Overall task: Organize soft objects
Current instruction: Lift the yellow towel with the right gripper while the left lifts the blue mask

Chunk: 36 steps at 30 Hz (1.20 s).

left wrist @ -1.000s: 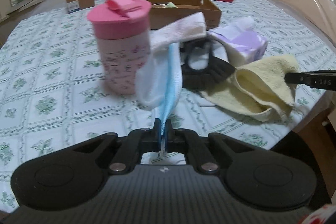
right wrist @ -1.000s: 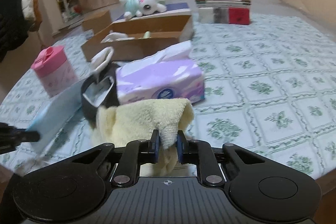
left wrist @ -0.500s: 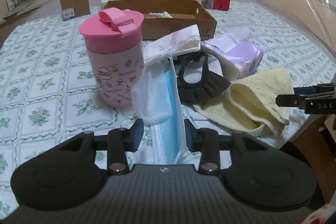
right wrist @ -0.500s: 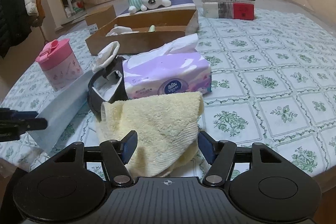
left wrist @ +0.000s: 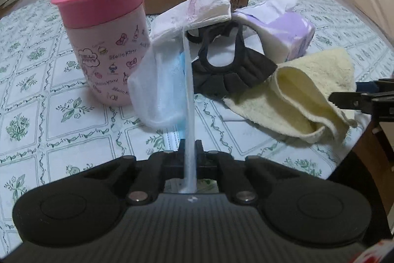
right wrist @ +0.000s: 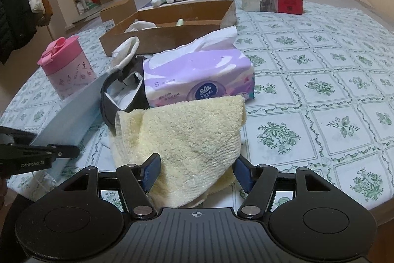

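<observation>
- left claw [left wrist: 189, 147] is clamped tight on the edge of the blue face mask [left wrist: 170, 80], which hangs right beside the pink cup [left wrist: 103, 41]
- right claw [right wrist: 195, 174] is spread apart, with the yellow towel [right wrist: 192, 139] lying loose between its fingers, not pinched
- that towel sits in front of the purple tissue pack [right wrist: 197, 75], on the side away from the pink cup
- black mask [left wrist: 229, 75] lies between the cup and the tissue pack on the desk [right wrist: 320, 90]
- cardboard box [right wrist: 172, 33] sits behind the cup
</observation>
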Available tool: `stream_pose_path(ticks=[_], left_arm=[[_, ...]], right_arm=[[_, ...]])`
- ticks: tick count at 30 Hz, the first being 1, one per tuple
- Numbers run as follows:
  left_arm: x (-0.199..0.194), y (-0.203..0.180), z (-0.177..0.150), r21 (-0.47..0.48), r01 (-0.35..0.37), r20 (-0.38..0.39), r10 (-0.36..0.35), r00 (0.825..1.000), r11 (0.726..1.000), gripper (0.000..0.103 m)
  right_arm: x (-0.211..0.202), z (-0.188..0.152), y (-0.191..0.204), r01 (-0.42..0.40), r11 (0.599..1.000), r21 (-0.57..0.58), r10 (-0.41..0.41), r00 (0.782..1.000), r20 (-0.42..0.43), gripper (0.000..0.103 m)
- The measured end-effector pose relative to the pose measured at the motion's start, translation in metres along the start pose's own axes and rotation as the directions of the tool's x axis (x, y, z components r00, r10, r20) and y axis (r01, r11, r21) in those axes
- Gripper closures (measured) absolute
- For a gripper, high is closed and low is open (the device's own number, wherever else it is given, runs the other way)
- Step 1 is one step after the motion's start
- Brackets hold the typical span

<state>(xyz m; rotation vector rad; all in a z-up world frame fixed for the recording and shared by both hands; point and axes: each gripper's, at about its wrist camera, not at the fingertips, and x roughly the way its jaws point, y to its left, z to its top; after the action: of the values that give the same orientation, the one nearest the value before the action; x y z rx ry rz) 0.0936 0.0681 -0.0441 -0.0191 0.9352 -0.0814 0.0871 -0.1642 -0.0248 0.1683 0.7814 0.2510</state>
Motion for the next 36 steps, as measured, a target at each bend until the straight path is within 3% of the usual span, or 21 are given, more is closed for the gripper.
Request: stream_pose_path(ticks=[10,11,13,16,25,36], left_arm=[[-0.048,-0.005,0.021,-0.015,0.148,0.103,-0.145,0.984,0.989,0.103],[-0.054,-0.006,0.025,-0.010,0.154,0.119,-0.152,0.981,0.988,0.103],[-0.065,-0.008,0.032,0.003,0.161,0.146,-0.160,0.976,0.987,0.103],[-0.080,-0.008,0.045,0.019,0.168,0.185,-0.169,0.968,0.986,0.103],[-0.116,-0.004,0.075,0.047,0.140,0.275,-0.148,0.950,0.989,0.103],[-0.134,-0.002,0.089,0.071,0.155,0.308,-0.170,0.936,0.985,0.103]], right_arm=[[0.011,0.003,0.005,-0.017,1.000,-0.005,0.017,1.000,-0.006,0.041],[0.009,0.004,0.006,-0.012,1.000,-0.005,0.012,1.000,0.002,0.047],[0.003,0.006,0.008,-0.004,1.000,-0.009,0.004,1.000,0.014,0.085],[-0.008,0.013,0.008,0.002,1.000,-0.014,-0.001,0.999,0.044,0.093],[-0.064,0.050,0.014,-0.019,0.999,-0.035,0.026,0.981,0.191,0.095],[-0.122,0.105,0.023,-0.010,0.994,-0.107,0.044,0.947,0.318,0.095]])
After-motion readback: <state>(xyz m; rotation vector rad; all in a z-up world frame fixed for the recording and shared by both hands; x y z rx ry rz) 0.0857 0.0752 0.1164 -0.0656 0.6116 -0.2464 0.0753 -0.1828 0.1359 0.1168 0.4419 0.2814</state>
